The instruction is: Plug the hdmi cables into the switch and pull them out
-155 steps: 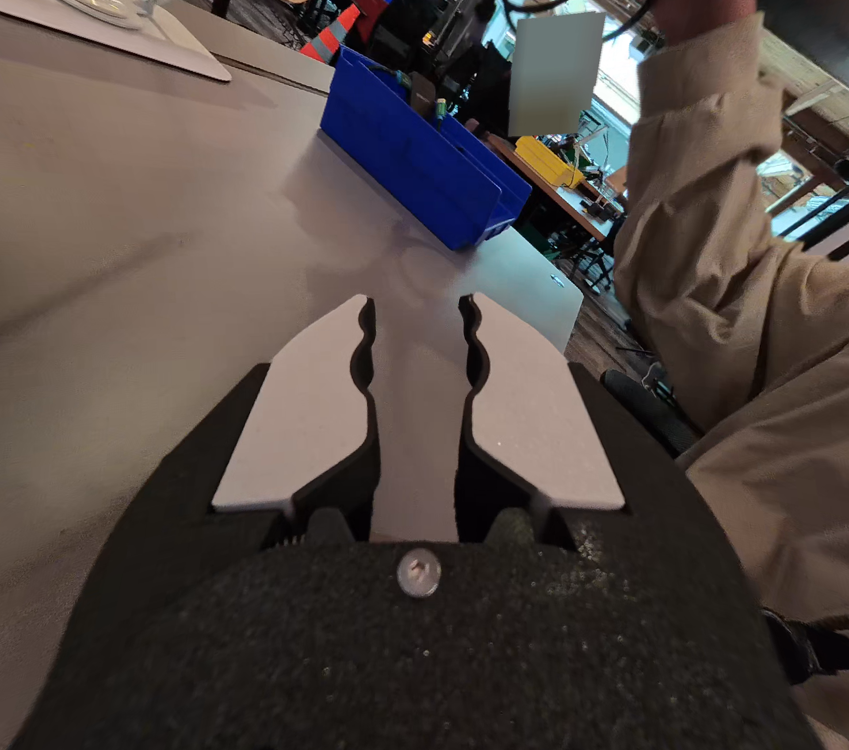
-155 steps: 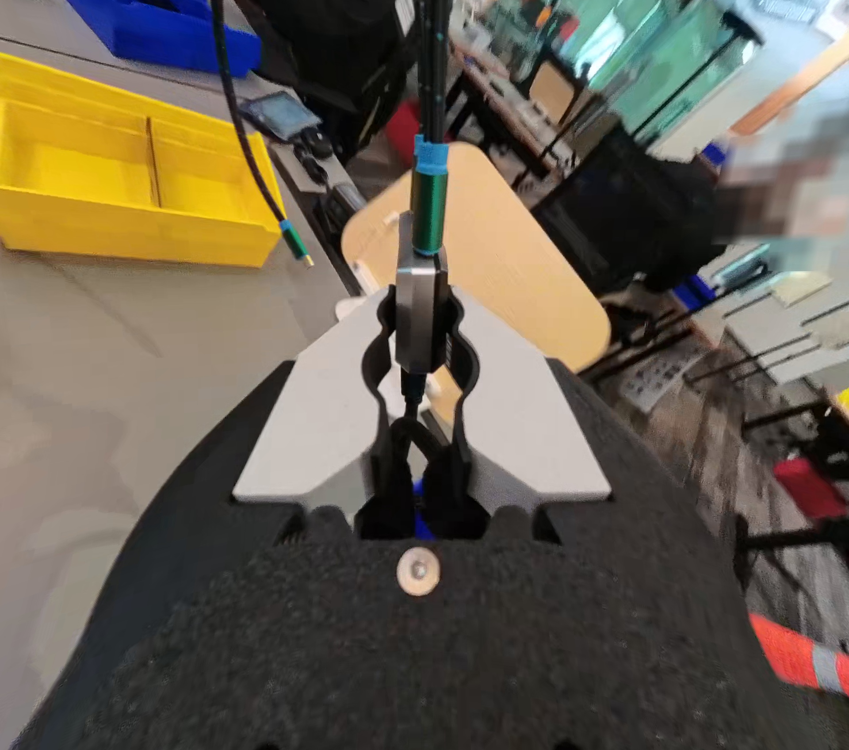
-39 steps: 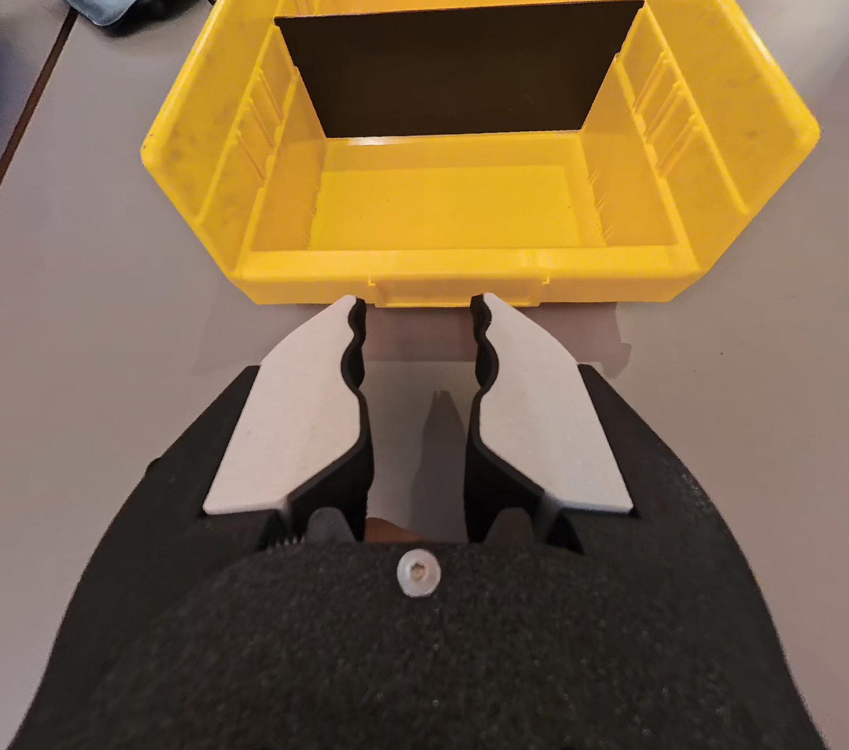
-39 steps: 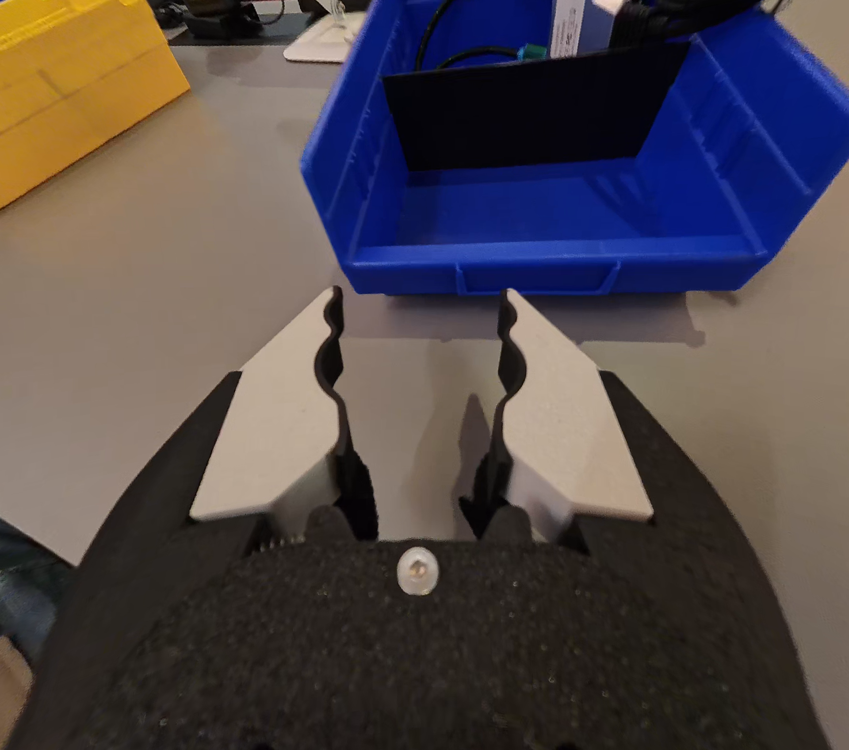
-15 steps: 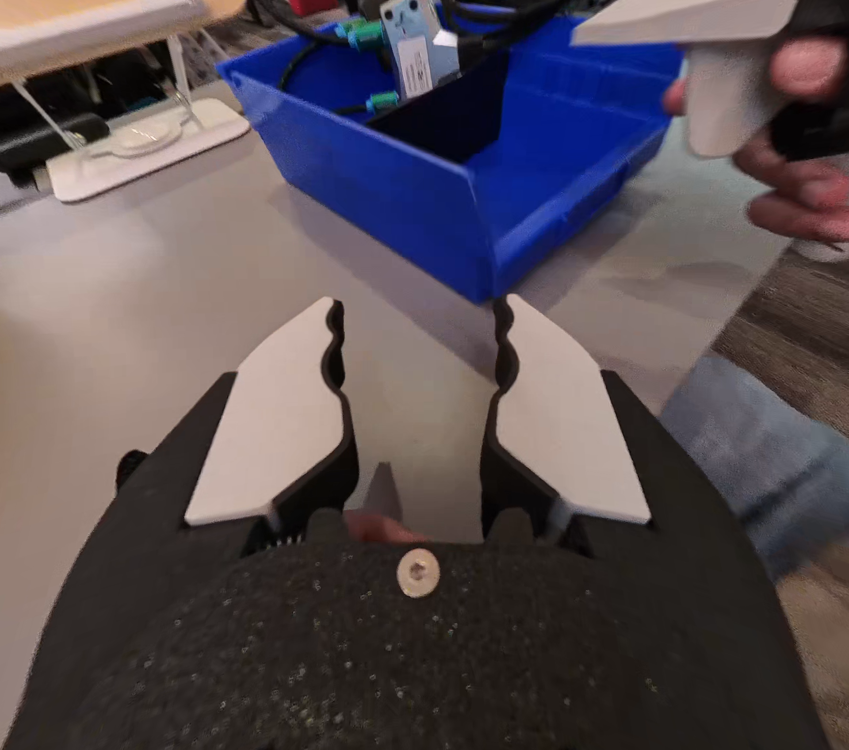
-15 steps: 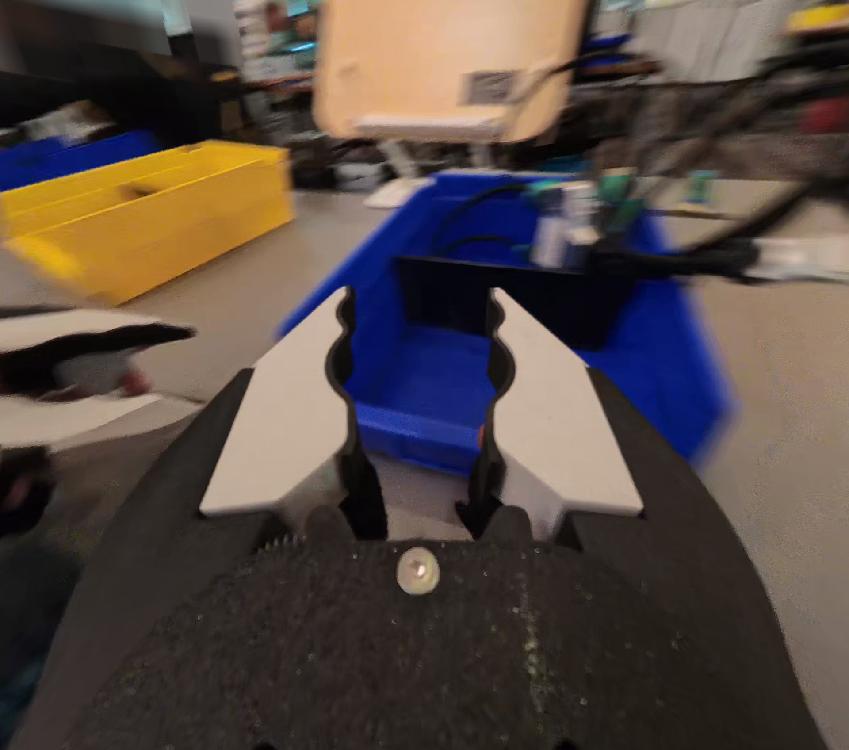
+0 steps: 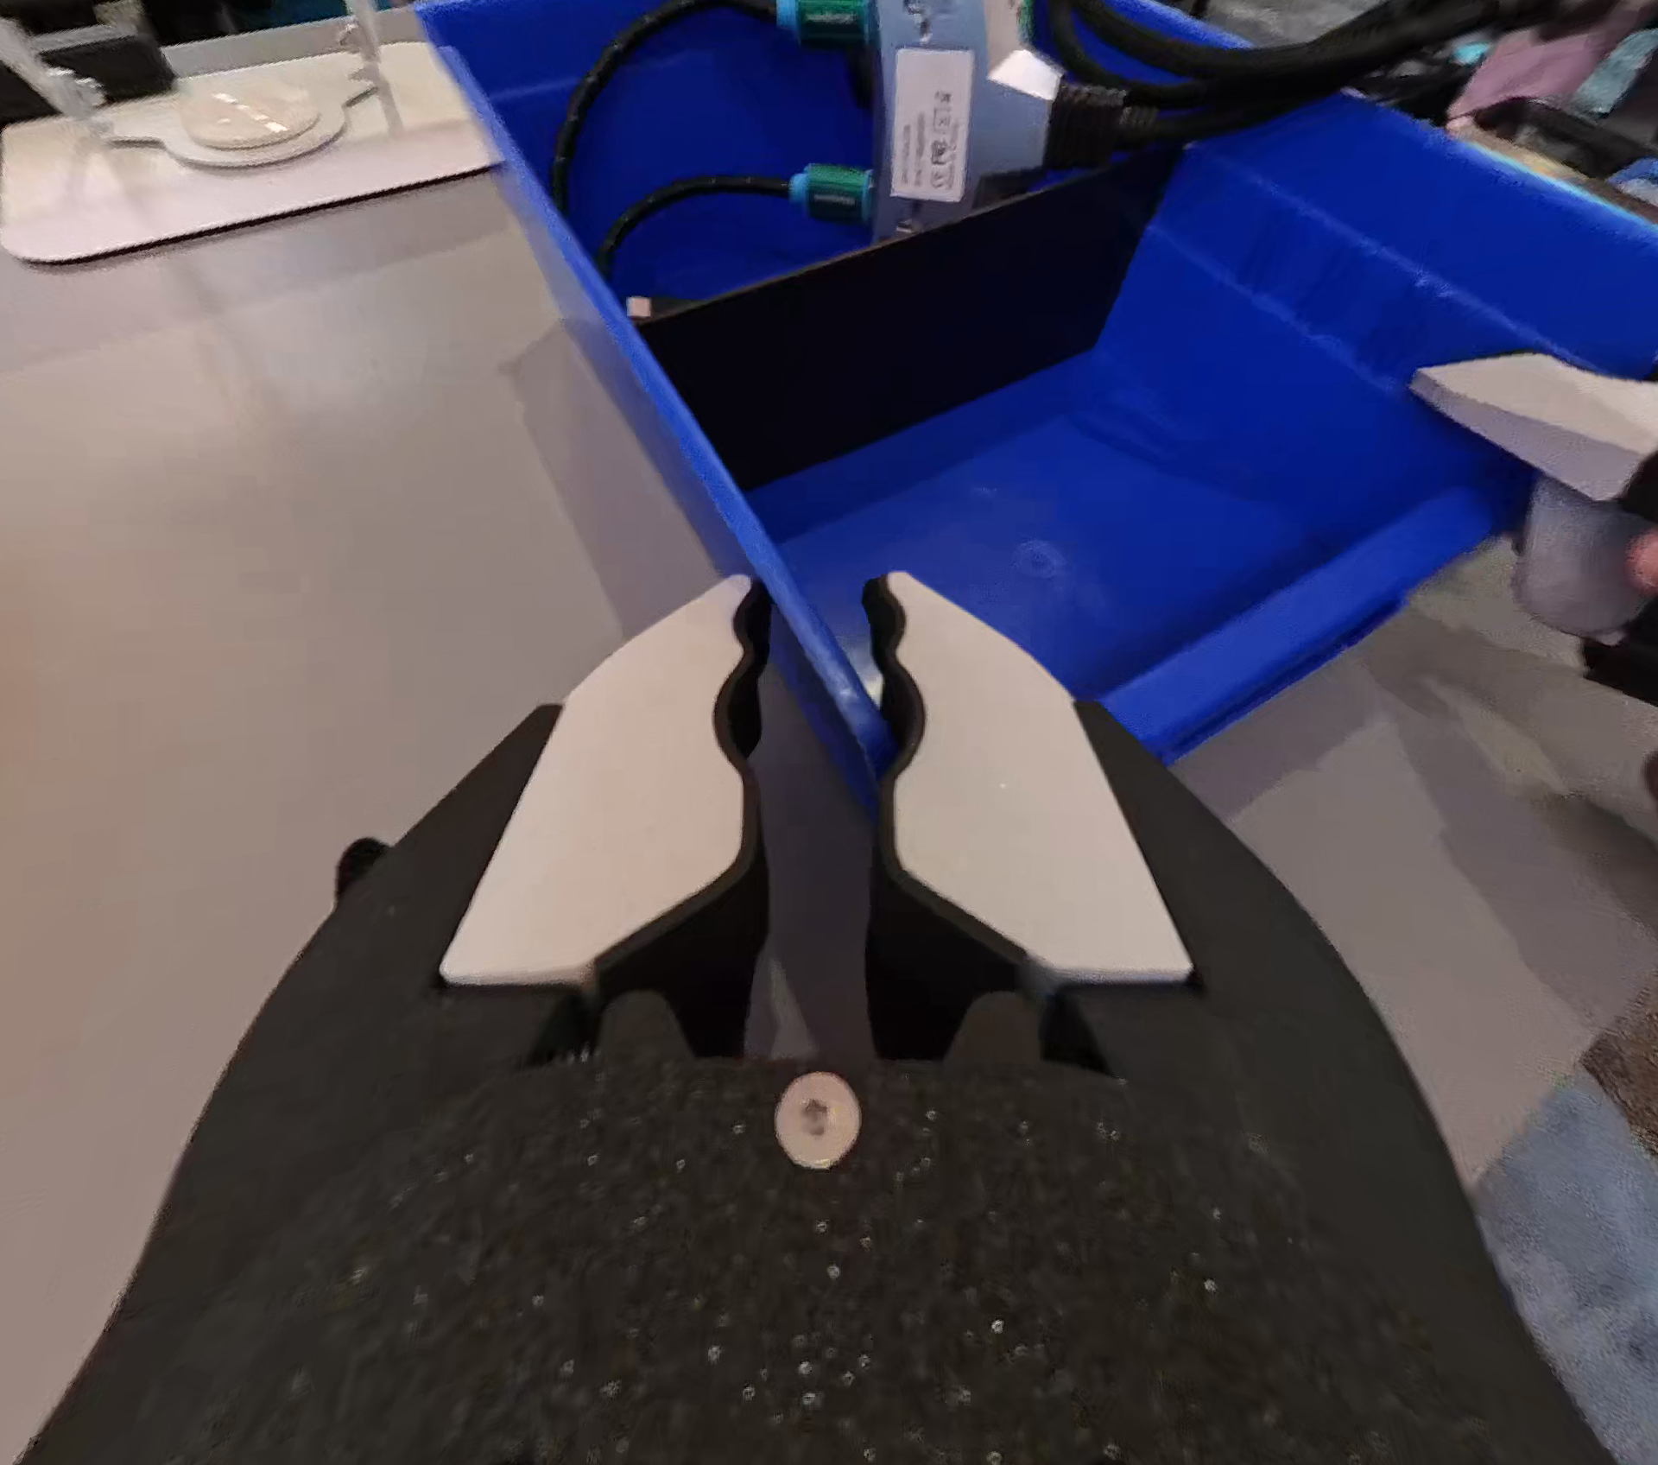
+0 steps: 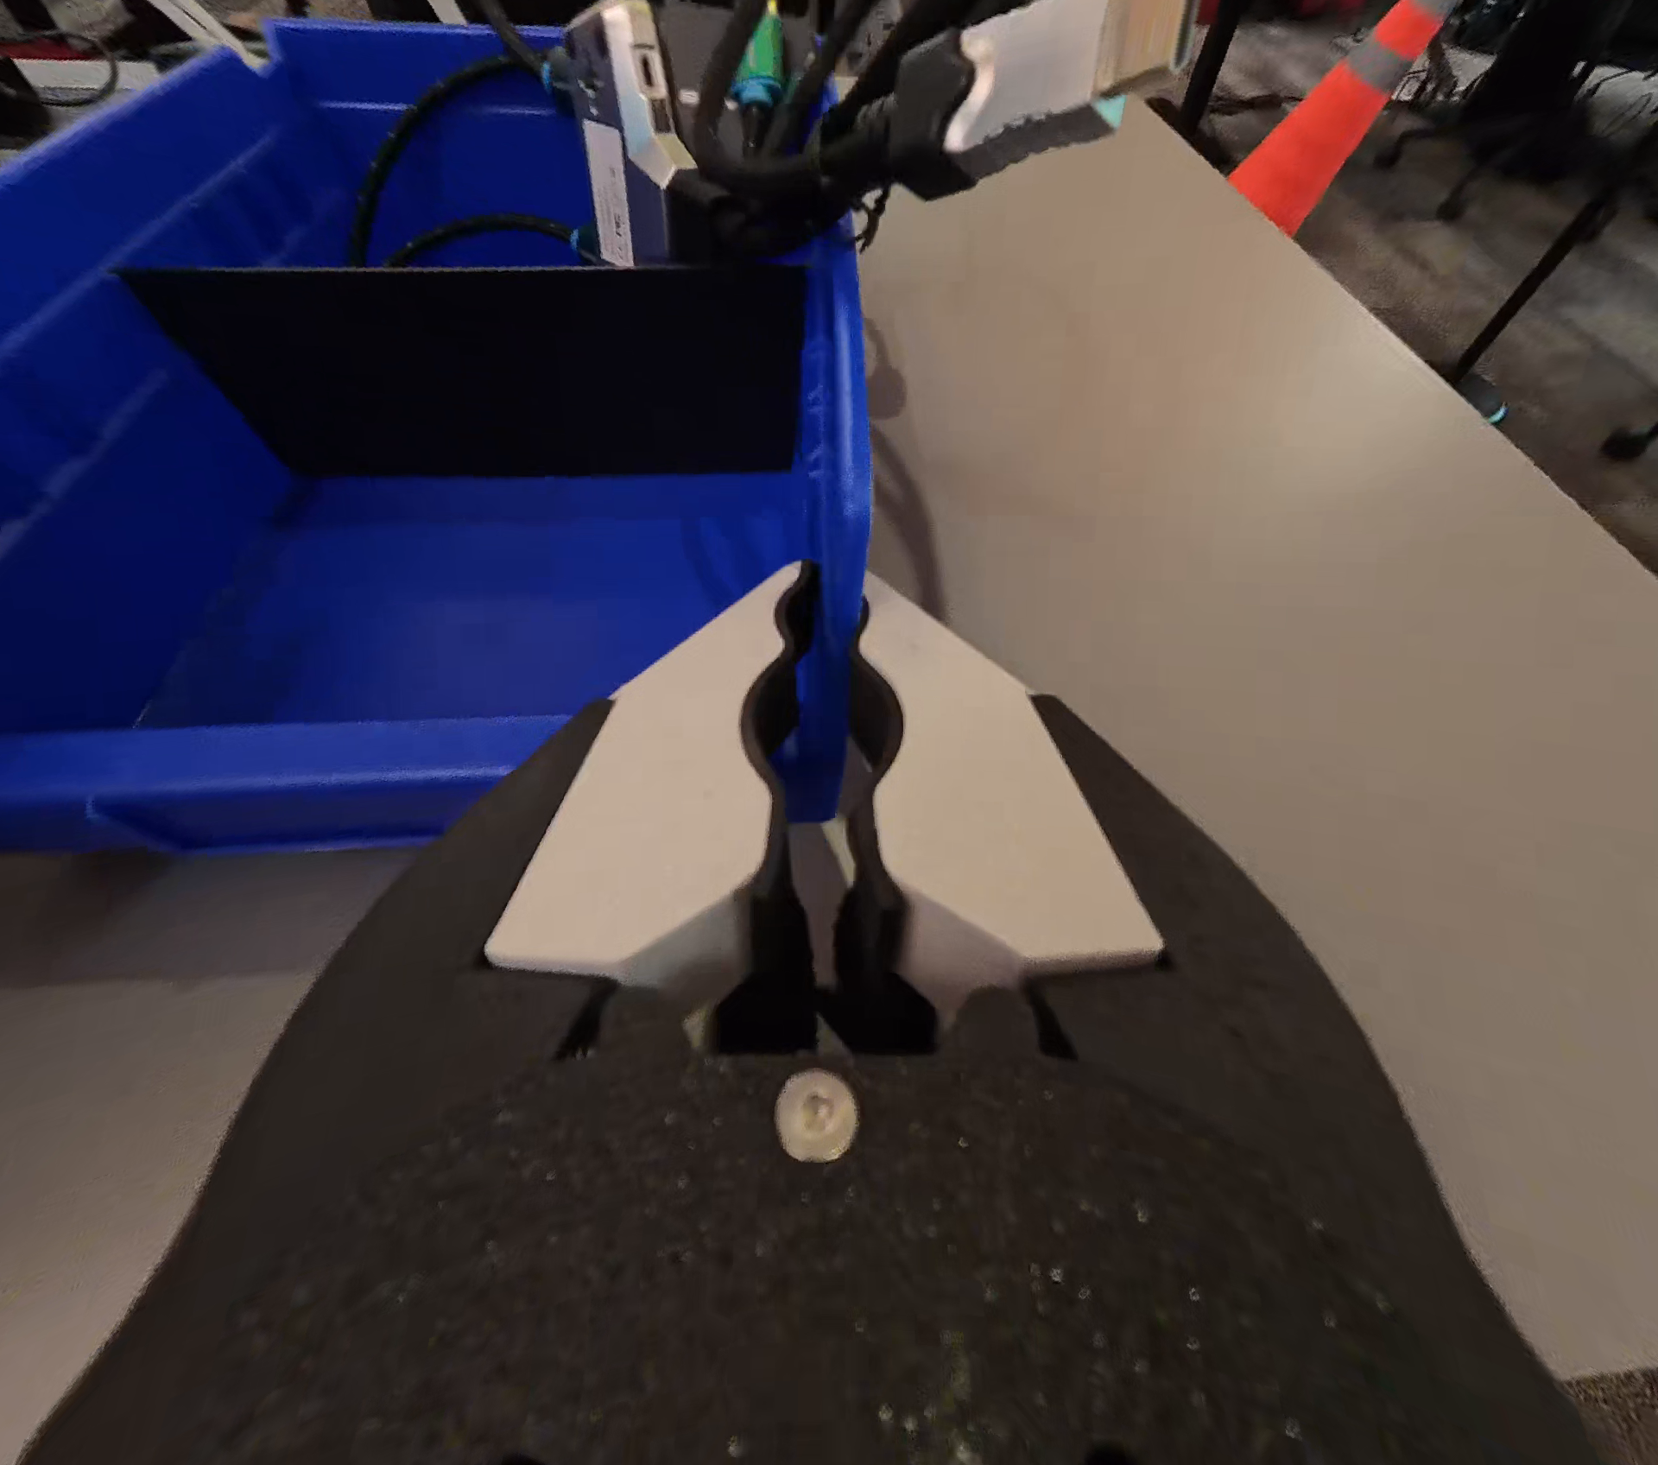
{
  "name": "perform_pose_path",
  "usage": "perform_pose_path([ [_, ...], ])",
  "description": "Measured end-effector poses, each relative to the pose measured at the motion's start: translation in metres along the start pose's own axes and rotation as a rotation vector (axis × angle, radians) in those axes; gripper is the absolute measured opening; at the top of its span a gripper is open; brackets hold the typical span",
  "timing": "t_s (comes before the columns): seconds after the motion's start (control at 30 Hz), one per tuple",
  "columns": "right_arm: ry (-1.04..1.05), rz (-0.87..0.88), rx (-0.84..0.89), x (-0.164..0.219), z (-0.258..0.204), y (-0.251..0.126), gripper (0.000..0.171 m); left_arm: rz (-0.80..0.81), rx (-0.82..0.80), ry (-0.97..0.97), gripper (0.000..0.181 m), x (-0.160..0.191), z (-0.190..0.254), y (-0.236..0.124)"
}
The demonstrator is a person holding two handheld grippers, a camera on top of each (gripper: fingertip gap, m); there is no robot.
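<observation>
The grey HDMI switch (image 7: 933, 103) leans in the back compartment of a blue bin (image 7: 1301, 632), behind a black divider (image 7: 897, 363). Green-ended cables (image 7: 825, 13) are plugged into its left side, and a silver plug on a black cable (image 7: 1023, 76) meets its right side. My left gripper (image 7: 812, 592) straddles the bin's left wall near the front corner, jaws narrowed on it. My right gripper (image 8: 830, 583) is shut on the bin's (image 8: 269, 776) right wall. The switch (image 8: 619, 156) shows there too. A loose silver HDMI plug (image 8: 1068, 67) sticks out over the bin's right rim.
A bundle of black cables (image 8: 789, 174) hangs over the bin's back right corner. A white stand base (image 7: 224, 165) sits on the grey table at the back left. An orange cone (image 8: 1382, 49) stands on the floor beyond the table's right edge (image 8: 1346, 345). One gripper's finger ends stand about 20 cm off the other's.
Earlier my right gripper held the switch up with cables hanging; the switch now rests in the blue bin. Both grippers have moved onto the bin's side walls and closed from wide open.
</observation>
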State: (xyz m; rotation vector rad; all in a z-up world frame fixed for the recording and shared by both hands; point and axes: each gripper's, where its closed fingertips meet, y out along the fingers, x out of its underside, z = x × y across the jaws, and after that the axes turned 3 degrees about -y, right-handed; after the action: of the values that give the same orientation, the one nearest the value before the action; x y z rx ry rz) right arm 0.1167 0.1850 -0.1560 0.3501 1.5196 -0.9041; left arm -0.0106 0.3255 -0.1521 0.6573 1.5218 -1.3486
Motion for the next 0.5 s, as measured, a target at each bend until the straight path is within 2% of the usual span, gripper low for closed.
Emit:
perform_pose_path([
  [0.13, -0.095, 0.006, 0.046, -0.007, -0.033, -0.013, 0.000, 0.004, -0.074, -0.055, 0.013, 0.000, -0.036, -0.016],
  [0.27, -0.114, 0.071, 0.011, -0.023, -0.085, -0.021, 0.001, 0.016, -0.152, -0.081, 0.005, -0.001, -0.085, -0.044],
  [0.4, -0.149, 0.128, -0.021, -0.035, -0.133, -0.016, 0.001, 0.050, -0.246, -0.060, 0.005, -0.003, -0.129, -0.070],
  [0.5, -0.149, 0.104, -0.092, -0.032, -0.160, -0.006, 0.001, 0.053, -0.304, -0.042, 0.004, 0.000, -0.151, -0.081],
])
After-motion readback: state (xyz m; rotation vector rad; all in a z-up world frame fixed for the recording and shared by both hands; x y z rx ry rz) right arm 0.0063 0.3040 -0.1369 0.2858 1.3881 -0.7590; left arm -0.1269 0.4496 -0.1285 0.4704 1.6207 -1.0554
